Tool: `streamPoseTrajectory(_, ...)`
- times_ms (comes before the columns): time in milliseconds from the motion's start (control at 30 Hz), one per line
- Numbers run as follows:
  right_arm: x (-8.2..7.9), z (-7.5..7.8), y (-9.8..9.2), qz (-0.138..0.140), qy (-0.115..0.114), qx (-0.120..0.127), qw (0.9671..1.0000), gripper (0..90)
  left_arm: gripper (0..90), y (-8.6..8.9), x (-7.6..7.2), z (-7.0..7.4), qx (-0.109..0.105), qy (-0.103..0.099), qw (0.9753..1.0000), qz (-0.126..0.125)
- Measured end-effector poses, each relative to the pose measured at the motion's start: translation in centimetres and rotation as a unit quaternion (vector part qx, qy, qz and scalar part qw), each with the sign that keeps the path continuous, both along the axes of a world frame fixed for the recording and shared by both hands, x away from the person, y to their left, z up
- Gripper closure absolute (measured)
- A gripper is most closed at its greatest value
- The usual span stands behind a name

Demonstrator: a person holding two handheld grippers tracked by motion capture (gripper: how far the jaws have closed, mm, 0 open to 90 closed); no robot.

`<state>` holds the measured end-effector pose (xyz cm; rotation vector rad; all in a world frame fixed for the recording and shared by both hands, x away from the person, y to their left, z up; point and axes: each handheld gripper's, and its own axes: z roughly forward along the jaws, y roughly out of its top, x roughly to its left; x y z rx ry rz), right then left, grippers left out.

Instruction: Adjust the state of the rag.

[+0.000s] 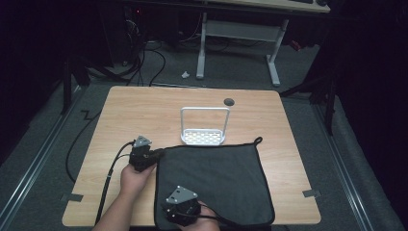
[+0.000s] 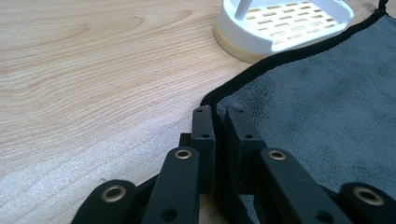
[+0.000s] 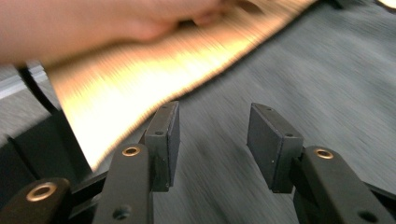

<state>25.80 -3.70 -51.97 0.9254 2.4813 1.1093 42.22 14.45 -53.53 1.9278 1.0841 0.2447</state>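
your left claw pinches the cloth's left corner; your right claw, jaws apart and empty, hovers over its near edge.

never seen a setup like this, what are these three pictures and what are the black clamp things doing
A person sits at a light wooden table holding a hand-held two-jaw gripper in each hand. The high view looks down from above; the other two come from cameras riding on each gripper.

On the table lie a dark grey cloth with black trim and a white slotted plastic rack with a tall loop handle touching its far edge.

The left gripper has its jaws closed on the cloth's corner. The right gripper hangs over the cloth with jaws open, holding nothing; its view is blurred.
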Motion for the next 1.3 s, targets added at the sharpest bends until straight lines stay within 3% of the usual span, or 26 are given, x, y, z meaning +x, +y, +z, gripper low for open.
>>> streamPoseTrajectory(100,0.7,0.0,1.5,0.004,0.002,-0.004,1.0000,52.6,82.2,0.0,0.0,0.0,-0.002,0.000,1.0000,-0.001)
streamPoseTrajectory(167,1.4,0.0,2.1,0.004,0.014,0.004,0.9999,49.8,82.2,0.0,0.0,0.0,-0.003,-0.001,1.0000,-0.002)
streamPoseTrajectory(267,2.3,-0.3,3.1,0.000,0.023,-0.006,0.9997,45.8,82.2,0.1,0.1,0.0,-0.004,0.004,1.0000,0.000)
streamPoseTrajectory(500,1.9,-0.7,3.4,0.008,0.019,-0.036,0.9991,44.3,82.2,0.1,0.1,0.0,-0.008,0.006,0.9999,-0.001)
streamPoseTrajectory(600,1.6,-0.8,3.4,0.009,0.005,-0.051,0.9987,48.0,82.2,0.1,0.1,0.0,-0.005,0.005,1.0000,-0.001)
streamPoseTrajectory(667,1.7,-0.7,3.2,0.005,0.002,-0.050,0.9987,57.8,82.2,0.1,0.1,0.0,-0.007,0.006,1.0000,-0.002)
streamPoseTrajectory(733,1.7,-0.7,3.1,0.005,-0.001,-0.050,0.9987,60.1,82.2,0.1,0.1,0.0,-0.008,0.006,0.9999,-0.001)
streamPoseTrajectory(767,1.7,-0.7,2.9,0.006,-0.004,-0.052,0.9986,67.4,82.2,0.2,0.1,0.0,-0.009,0.007,0.9999,-0.002)
streamPoseTrajectory(967,2.2,-0.5,2.6,0.016,-0.005,-0.062,0.9980,81.0,82.3,0.2,0.2,-0.1,-0.013,0.009,0.9999,-0.001)
streamPoseTrajectory(1100,2.2,-0.2,2.4,0.017,-0.013,-0.054,0.9983,81.9,82.7,0.5,0.5,-0.2,-0.030,0.023,0.9993,0.005)
streamPoseTrajectory(1233,2.0,0.6,2.0,0.012,-0.024,-0.037,0.9990,82.0,83.4,0.6,0.6,0.0,-0.037,0.022,0.9990,0.011)
streamPoseTrajectory(1300,1.9,1.1,1.6,0.010,-0.031,-0.024,0.9992,82.0,83.7,0.8,0.6,0.2,-0.062,0.028,0.9976,0.015)
